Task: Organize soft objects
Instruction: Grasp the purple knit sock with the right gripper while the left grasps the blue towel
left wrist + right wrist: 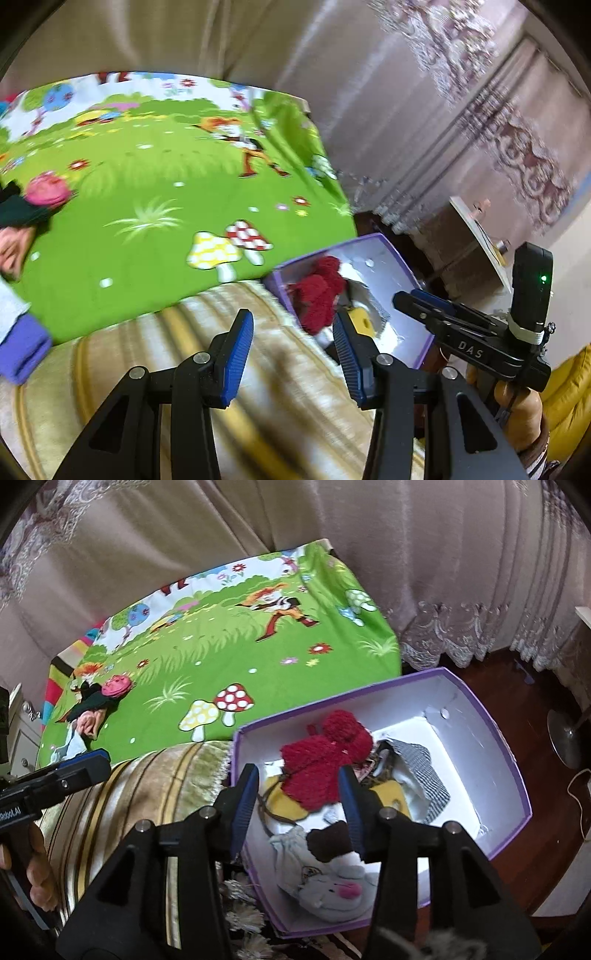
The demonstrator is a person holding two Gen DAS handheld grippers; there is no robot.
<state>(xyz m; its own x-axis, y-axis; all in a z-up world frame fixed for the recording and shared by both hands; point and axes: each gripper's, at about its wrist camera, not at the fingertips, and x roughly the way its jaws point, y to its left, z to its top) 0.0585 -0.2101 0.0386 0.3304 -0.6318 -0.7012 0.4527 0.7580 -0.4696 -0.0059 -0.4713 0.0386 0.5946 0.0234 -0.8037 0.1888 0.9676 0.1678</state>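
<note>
A purple box [491, 738] with a white inside stands on the floor beside the bed. In it lie a red knitted piece [325, 760], a grey plush slipper [332, 886], a checked cloth [424, 771] and a yellow item [391, 794]. My right gripper [299, 775] hovers open above the box; the red piece lies below it, clear of the pads. My left gripper [291, 321] is open and empty over the striped bedcover [258, 387]. A pink knitted hat [116, 685] and a dark cloth [88, 701] lie on the green cartoon sheet [221, 657]. A purple cloth [24, 350] sits at the left edge.
Beige curtains [369, 554] hang behind the bed. Dark wooden floor [517, 686] surrounds the box, with a round metal stand base [569, 734] to its right. The bedcover's fringe [240, 915] hangs beside the box. A hand [40, 867] holds the left gripper's handle.
</note>
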